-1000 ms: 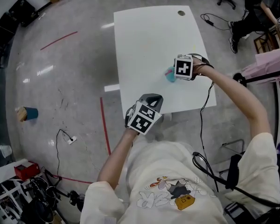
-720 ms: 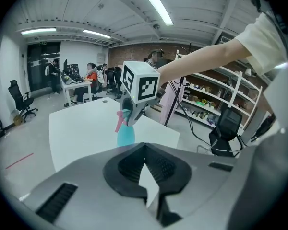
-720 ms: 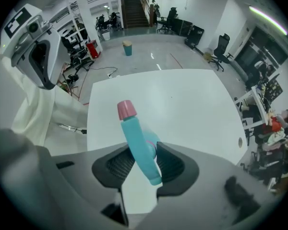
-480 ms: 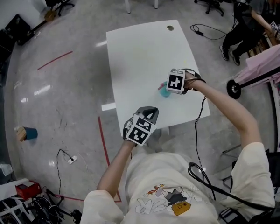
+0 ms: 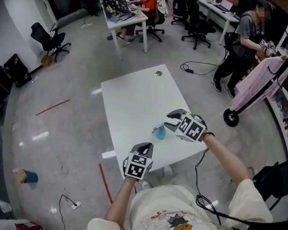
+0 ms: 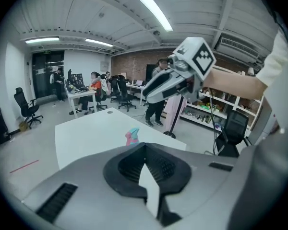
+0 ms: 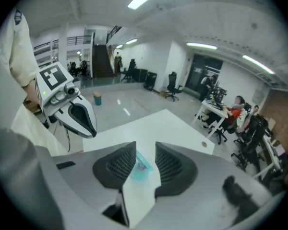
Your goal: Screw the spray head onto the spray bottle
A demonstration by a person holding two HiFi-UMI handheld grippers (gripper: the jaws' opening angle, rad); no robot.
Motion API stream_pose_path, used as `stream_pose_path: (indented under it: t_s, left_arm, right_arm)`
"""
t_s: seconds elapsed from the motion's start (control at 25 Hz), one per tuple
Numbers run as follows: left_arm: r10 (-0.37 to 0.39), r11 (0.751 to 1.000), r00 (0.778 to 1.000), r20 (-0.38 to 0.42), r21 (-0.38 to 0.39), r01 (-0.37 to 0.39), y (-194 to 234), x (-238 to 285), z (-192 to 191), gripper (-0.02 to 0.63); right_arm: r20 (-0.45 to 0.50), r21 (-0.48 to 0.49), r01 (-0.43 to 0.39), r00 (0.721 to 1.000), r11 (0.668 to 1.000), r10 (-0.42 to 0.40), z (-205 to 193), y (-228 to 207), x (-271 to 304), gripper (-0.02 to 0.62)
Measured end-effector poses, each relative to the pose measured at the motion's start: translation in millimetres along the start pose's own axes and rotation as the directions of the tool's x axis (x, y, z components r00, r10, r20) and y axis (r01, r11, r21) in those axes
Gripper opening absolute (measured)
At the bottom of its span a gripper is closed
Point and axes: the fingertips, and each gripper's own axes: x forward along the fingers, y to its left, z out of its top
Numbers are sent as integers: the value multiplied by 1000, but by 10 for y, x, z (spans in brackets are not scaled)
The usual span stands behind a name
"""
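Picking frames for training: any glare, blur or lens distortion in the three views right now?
Head view: sharp, edges bowed by the wide lens, ceiling-light glare on the floor, faces mosaicked. Left gripper view: heavy fisheye, black corners, spray bottle small but clear. Right gripper view: same fisheye, foreground soft.

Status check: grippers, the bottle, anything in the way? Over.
Left gripper shut, empty; right gripper open, jaws just widened, empty. Spray bottle upright on table, pink head on top, clear of both grippers. Nothing blocking it.
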Motion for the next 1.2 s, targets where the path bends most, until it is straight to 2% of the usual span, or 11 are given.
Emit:
stream_pose_path:
  t_s: [0.12, 0.2, 0.32, 0.48, 0.6, 0.8, 1.2]
  left_arm:
    - [38, 999, 999, 21, 12, -38, -12, -56, 124, 7]
    - [49, 999, 999, 21, 12, -50, -60, -78, 130, 6]
    - [54, 999, 999, 8, -1, -54, -142, -36, 99, 6]
    - [60, 998, 998, -2, 1, -60, -193, 36, 102, 6]
    - [61, 998, 998, -3, -11, -61, -222, 14, 98, 6]
    - [79, 997, 997, 10, -4, -79, -157, 14, 179, 6]
    - [85, 996, 996, 6, -13, -85, -124, -47, 173, 6]
  right_arm:
    - [132, 164, 117, 981, 980, -139, -92, 28, -258, 8]
    - [159, 266, 150, 967, 952, -197, -281, 138, -291, 6]
    - [183, 407, 101, 965, 908, -189, -484, 411, -216, 6]
    - [200, 508, 70, 960, 858, -196, -557, 528, -87, 5]
    - [222, 540, 29, 959, 841, -175, -495, 613, -20, 5]
    - [242, 541, 14, 955, 841, -172, -337, 612, 16, 5]
    - [238, 550, -21, 962, 835, -133, -275, 722, 54, 5]
